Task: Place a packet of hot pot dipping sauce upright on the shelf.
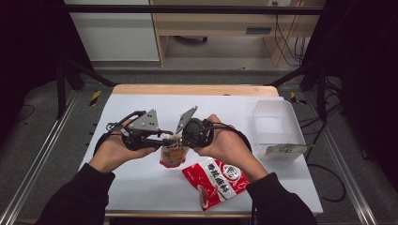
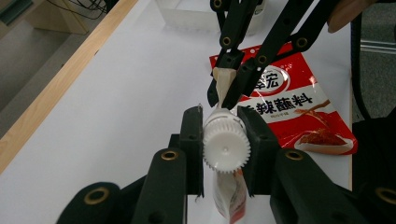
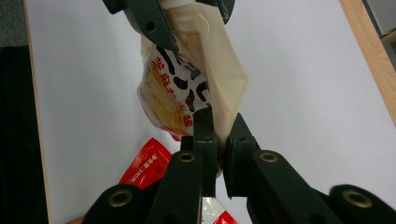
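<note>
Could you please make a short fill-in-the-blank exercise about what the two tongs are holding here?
1. The left tongs are shut on the white ____ of the spouted pouch.
2. The right tongs pinch a top corner of the ____ pouch.
3. The red sachet lies flat on the ____ table.
4. The clear container stands at the table's ____ side in the high view.

Missing words: cap; same; white; right

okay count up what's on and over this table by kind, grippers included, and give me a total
Spout pouch with white cap: 1
Red sauce packet: 1
Clear plastic bin: 1
Grippers: 2, the left gripper shut on the cap, the right gripper shut on the pouch's corner
Total: 5
</note>
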